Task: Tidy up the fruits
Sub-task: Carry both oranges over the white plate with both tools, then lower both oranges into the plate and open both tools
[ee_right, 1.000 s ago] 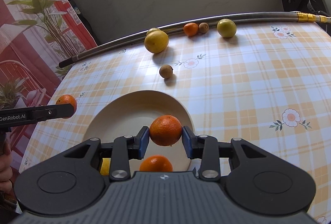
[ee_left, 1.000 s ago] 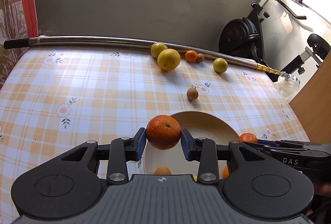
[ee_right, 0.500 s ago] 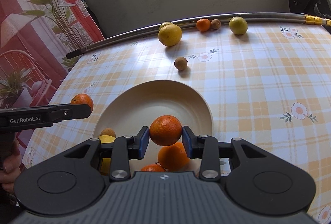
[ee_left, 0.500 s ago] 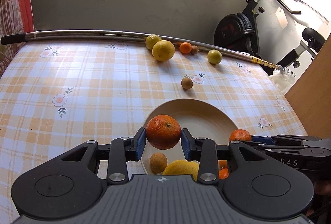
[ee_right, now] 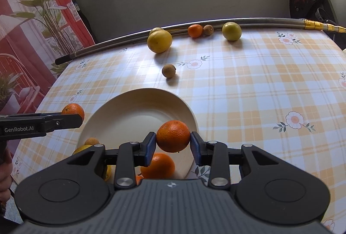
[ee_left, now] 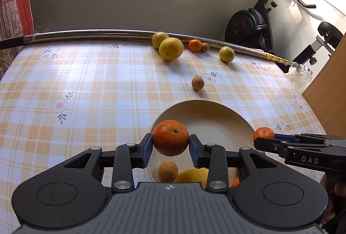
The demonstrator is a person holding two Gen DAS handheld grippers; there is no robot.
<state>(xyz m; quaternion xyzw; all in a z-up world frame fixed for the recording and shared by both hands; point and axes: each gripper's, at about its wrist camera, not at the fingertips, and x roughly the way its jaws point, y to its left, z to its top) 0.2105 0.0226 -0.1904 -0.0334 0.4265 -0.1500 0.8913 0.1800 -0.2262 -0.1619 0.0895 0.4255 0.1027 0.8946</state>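
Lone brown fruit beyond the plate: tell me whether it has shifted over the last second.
No. The brown fruit lies just left of the same flower print as before.

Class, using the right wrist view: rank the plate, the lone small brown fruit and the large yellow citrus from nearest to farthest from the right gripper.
1. Plate, directly under the right gripper.
2. Small brown fruit, alone just beyond the plate.
3. Large yellow citrus, near the far metal pole.

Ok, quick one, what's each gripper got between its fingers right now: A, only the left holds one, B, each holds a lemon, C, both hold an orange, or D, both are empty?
C: the left gripper clamps an orange, and the right gripper clamps another orange, both over the plate.
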